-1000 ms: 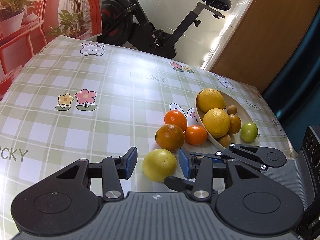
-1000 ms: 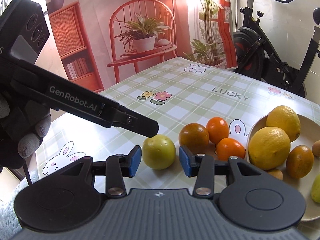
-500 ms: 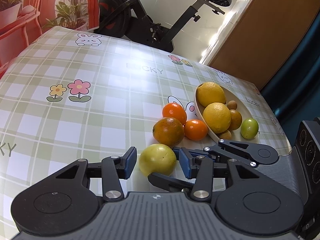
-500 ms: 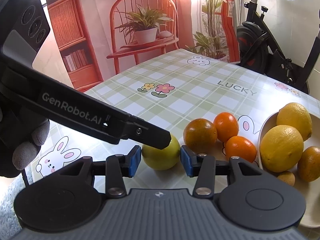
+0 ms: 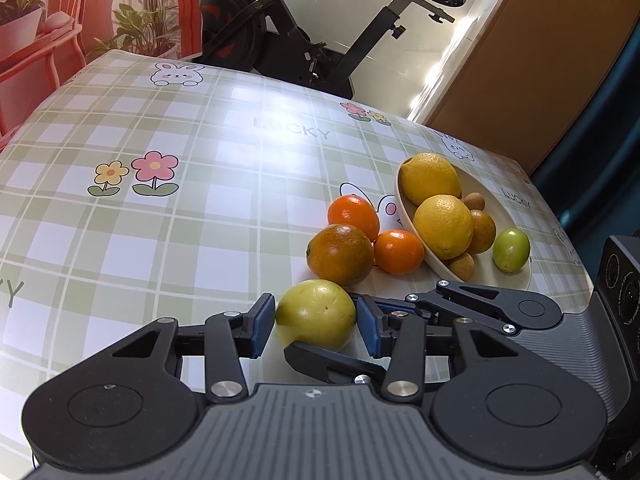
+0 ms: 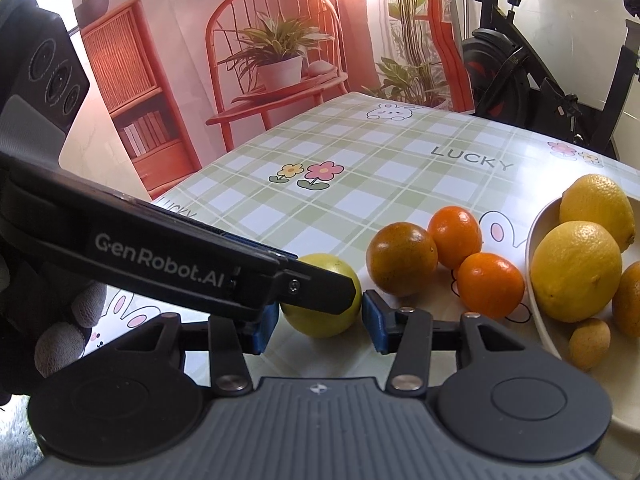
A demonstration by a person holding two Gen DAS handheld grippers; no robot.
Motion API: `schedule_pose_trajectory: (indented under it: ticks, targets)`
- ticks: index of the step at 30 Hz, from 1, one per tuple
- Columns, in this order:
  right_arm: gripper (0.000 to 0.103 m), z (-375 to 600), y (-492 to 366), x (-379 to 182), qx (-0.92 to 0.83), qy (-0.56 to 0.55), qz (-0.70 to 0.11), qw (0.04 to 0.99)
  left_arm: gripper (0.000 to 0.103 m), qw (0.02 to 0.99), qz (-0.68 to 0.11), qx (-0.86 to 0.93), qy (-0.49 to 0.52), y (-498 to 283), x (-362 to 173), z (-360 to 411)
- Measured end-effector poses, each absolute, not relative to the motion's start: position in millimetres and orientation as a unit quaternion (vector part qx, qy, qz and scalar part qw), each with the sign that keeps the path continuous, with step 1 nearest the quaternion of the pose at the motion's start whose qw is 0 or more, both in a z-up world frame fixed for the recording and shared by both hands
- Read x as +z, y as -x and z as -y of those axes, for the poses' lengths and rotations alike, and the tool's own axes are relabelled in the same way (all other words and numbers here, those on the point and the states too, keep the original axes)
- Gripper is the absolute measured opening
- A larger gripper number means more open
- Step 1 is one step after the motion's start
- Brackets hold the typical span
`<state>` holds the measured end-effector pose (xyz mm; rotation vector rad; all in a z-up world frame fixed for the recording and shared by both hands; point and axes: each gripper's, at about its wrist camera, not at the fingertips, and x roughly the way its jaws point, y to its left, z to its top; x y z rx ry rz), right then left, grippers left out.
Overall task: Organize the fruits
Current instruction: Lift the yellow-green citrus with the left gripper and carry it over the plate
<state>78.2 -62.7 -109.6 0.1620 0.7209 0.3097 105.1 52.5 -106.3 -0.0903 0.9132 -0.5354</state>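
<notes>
The left gripper [image 5: 316, 324] has its blue fingers [image 5: 262, 324] spread wide on both sides of a round yellow-green fruit [image 5: 316, 314], not squeezing it. The right gripper [image 6: 318, 322] is open around the same fruit [image 6: 320, 322] too. The fruit is smooth with tiny spots and sits on the shiny checked desk [image 5: 160, 220]. At 1 o'clock lie three oranges [image 5: 340, 254]. The left view shows the whole cream bowl [image 5: 516, 276] and a small green fruit [image 5: 511, 249]; the right view cuts them off.

"LUCKY" on tablecloth [image 6: 472, 159], "GenRobot.AI" on left tongs [image 6: 316, 288]
</notes>
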Motion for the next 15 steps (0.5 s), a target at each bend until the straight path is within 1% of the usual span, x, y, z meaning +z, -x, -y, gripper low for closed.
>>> schedule_pose_trajectory:
  ticks: [15]
  targets:
    - [0.048,65.4,-70.3,-113.1,0.141,-0.098,-0.350,0.921,0.049,0.871,-0.419,-0.257,0.008,-95.9,-105.3,-38.4]
